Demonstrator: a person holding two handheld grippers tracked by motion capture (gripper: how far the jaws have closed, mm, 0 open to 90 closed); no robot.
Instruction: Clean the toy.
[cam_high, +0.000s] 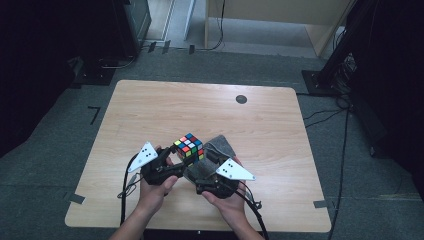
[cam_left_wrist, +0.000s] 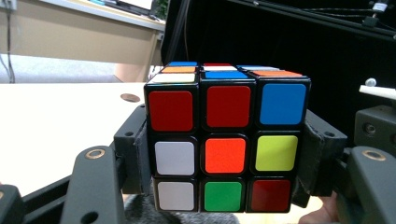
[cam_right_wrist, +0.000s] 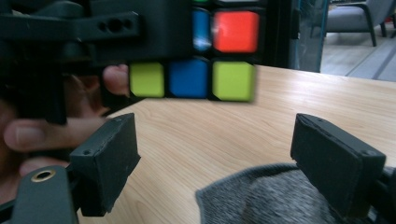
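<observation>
The puzzle cube has no long side; every side is the same. It sits up straight, with one flat face of red, blue, white, orange, yellow and green squares turned toward the left gripper. The cube is lifted a little above the bench, near its front edge. The left gripper's fingers press on the cube's two side faces, one on each side, and hold it tight. Just under the cube lies a grey cloth. The right gripper is right beside the cube, over the cloth. Its fingers stand wide apart and hold nothing.
</observation>
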